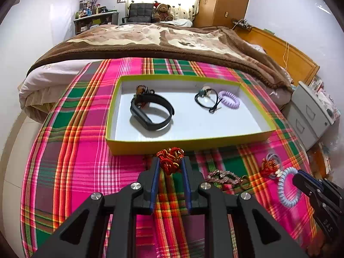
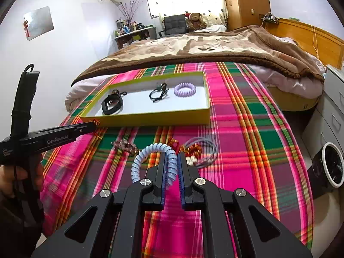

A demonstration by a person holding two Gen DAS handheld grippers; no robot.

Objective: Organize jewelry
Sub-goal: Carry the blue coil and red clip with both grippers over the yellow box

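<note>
Gripping a red braided bracelet (image 1: 170,159) in our left tongs (image 1: 171,163), just before the yellow-rimmed tray (image 1: 182,146), we clamp a pale blue coil hair tie (image 2: 150,157) in our right tongs (image 2: 172,161); a beaded bracelet (image 2: 124,145), red-gold trinkets (image 2: 193,149) and grey hair ties (image 2: 206,150) crowd the plaid cloth (image 2: 236,129) nearby, while a watch (image 1: 150,114), a black cord (image 1: 206,100) and a lilac coil (image 1: 229,99) lie inside the tray

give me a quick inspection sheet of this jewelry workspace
surface: pink-green plaid cloth over the bed
job's things: yellow-rimmed white tray holds black wristband, black cord tie, lilac coil tie; beaded bracelet and grey elastic loops lie loose
clutter: nothing seen
grippers: left tool shut on red-gold braided ornament; right tool shut on pale-blue coil tie
cables: nothing seen
surroundings: brown blanket, teddy bear
</note>
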